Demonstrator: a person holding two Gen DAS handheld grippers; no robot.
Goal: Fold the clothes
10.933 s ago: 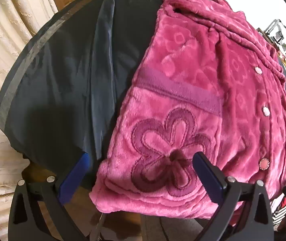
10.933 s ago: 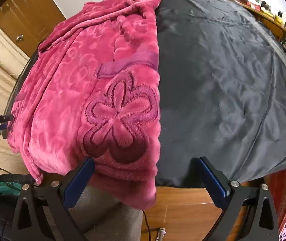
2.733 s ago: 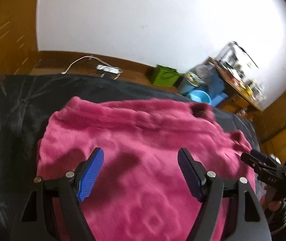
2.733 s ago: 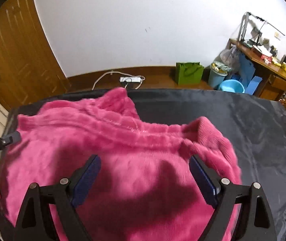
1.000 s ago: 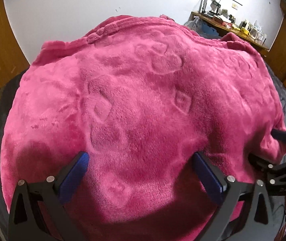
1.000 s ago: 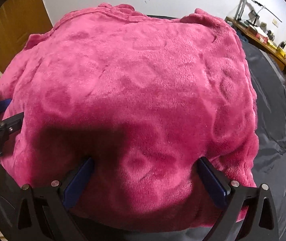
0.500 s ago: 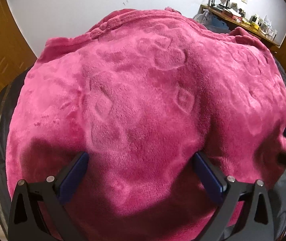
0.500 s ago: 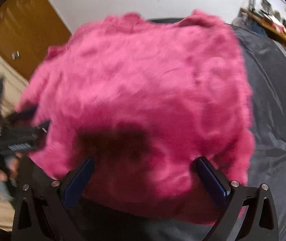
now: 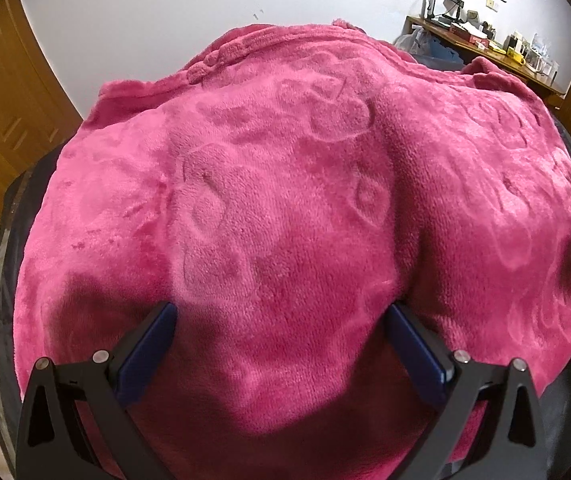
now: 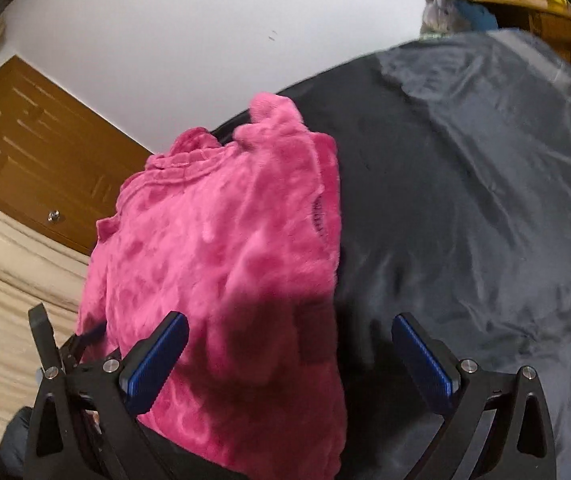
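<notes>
A thick pink fleece garment [image 9: 285,208] with embossed flower patterns lies folded in a bundle on a black cloth-covered table [image 10: 465,200]. It fills the left wrist view. My left gripper [image 9: 281,320] is open, its blue pads [image 9: 149,344] spread wide just over the garment's near edge, holding nothing. In the right wrist view the garment [image 10: 221,264] lies at the left of the table. My right gripper [image 10: 289,344] is open and empty above the garment's right edge. The left gripper's black frame [image 10: 65,356] shows at the garment's left side.
A white wall and a brown wooden door [image 10: 45,160] stand behind the table. A cluttered wooden desk [image 9: 485,44] is at the far right. A cream curtain or bedding [image 10: 5,280] hangs at the left. Bare black cloth covers the table right of the garment.
My right gripper has swung back and to the right, off the garment, so bare black cloth now shows. My left gripper has stayed over the garment's near edge. Both remain open.
</notes>
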